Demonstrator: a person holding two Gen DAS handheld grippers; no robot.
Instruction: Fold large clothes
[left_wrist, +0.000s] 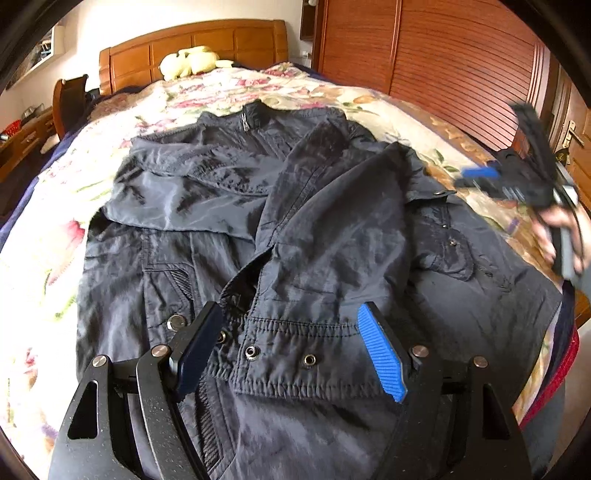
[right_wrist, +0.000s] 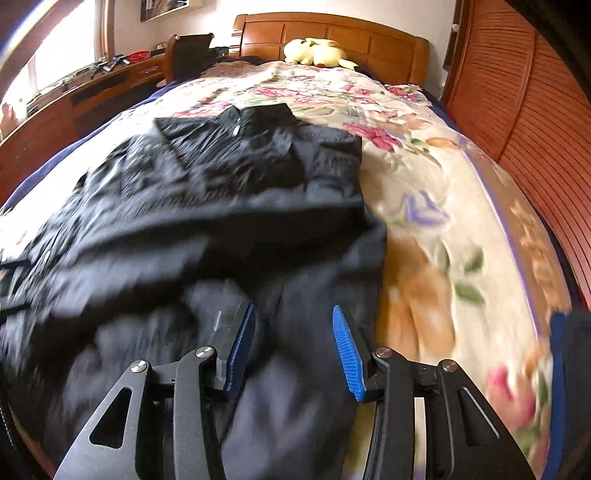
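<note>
Jaws parted and empty on both grippers; jacket (left_wrist: 280, 229) stops short of the quilt's (right_wrist: 461, 229) bare edge.

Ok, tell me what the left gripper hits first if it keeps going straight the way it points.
Most likely the dark jacket: the left gripper is open and angled down over the elasticated cuff lying between its fingers. Depth is unclear, but nothing shows between the gripper and that fabric.

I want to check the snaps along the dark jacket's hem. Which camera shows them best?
The left wrist view: the metal snap buttons on the dark nylon jacket sit sharp and close. The right wrist view shows the jacket blurred, with no snaps discernible.
</note>
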